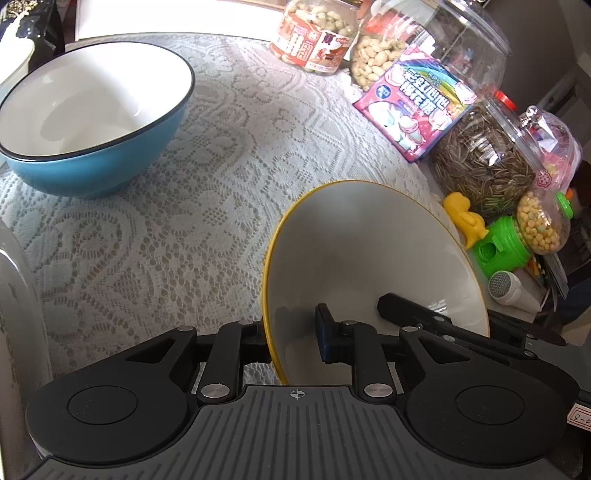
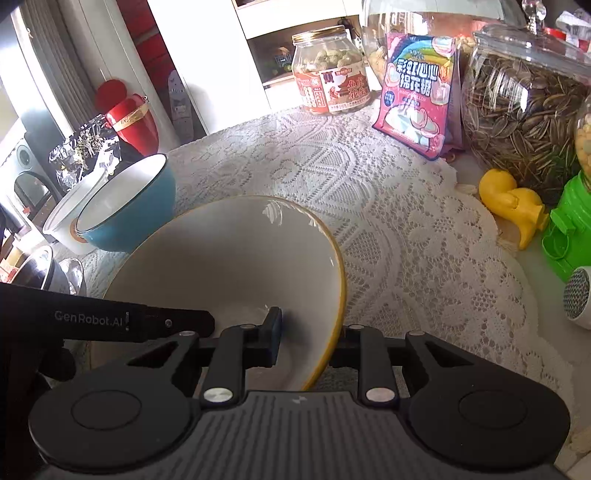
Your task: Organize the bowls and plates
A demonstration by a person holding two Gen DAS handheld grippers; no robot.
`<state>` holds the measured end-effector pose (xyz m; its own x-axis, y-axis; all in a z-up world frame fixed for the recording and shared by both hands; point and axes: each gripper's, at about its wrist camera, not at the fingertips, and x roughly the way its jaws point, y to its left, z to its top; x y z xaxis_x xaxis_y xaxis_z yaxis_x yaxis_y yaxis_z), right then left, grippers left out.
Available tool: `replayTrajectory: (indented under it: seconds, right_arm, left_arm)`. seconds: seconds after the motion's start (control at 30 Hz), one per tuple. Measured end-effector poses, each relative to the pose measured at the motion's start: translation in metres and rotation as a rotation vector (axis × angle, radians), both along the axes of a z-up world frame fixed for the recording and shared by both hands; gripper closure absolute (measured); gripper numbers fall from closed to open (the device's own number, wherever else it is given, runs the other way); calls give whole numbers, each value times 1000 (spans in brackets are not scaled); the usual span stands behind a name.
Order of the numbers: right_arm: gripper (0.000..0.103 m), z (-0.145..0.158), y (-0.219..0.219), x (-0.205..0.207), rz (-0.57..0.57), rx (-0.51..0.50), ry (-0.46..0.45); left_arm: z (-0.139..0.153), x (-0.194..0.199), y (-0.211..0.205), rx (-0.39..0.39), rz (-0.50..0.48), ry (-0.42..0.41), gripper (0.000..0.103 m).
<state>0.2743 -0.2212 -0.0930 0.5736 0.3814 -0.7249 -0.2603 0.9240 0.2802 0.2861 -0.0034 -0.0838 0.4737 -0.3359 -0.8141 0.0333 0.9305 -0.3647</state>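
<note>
White inside and edged with a yellow rim, the glazed ceramic bowl (image 1: 373, 266) sits tilted between both tools, above a white lace tablecloth (image 1: 207, 206). The left gripper (image 1: 293, 341) is clamped on the bowl's wall near its left rim, one finger outside and the blue-padded finger inside. The right gripper (image 2: 306, 341) grasps the same bowl (image 2: 229, 258) at its right rim, its padded finger inside and the other finger outside. Each wrist view shows the other tool's black arm reaching into the bowl from the far side.

Farther back on the cloth rests a blue ceramic bowl with a white interior and dark rim (image 1: 92, 118), well apart from the held bowl. In the right wrist view it stands just beside a white bowl (image 2: 64, 218). Along the table's right edge stand a glass jar of peanuts (image 1: 316, 35), a pink marshmallow bag (image 1: 417, 110), a clear jar of sunflower seeds (image 1: 484, 170), a yellow plastic duck (image 1: 465, 219) and a green candy dispenser (image 1: 506, 247).
</note>
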Motion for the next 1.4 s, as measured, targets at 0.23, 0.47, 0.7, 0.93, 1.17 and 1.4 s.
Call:
replayTrajectory:
  seconds: [0.23,0.47,0.7,0.93,1.17,1.4]
  right_arm:
    - [79,8,4,-12,-31,-53,-10]
    - [78,42,-11,-15,-90,-114,-67]
    - [60,90,9,1,-6,-220,-168]
    - [49,115,69,59,41,-243,-97]
    - [30,123,137,90,145,-253,-57]
    - [38,91,175,138,144,-139,133]
  left_arm:
    - [0,-2,0,-4,-17,2,80]
    - [20,-14,9,-37,-68,57,76]
    - [85,-33,66,-155,-44,-52,77]
    - [107,47,125,-147,101,-9,77]
    - [68,48,181,-72,214,34,78]
    - [43,59,204,-109,270,95,78]
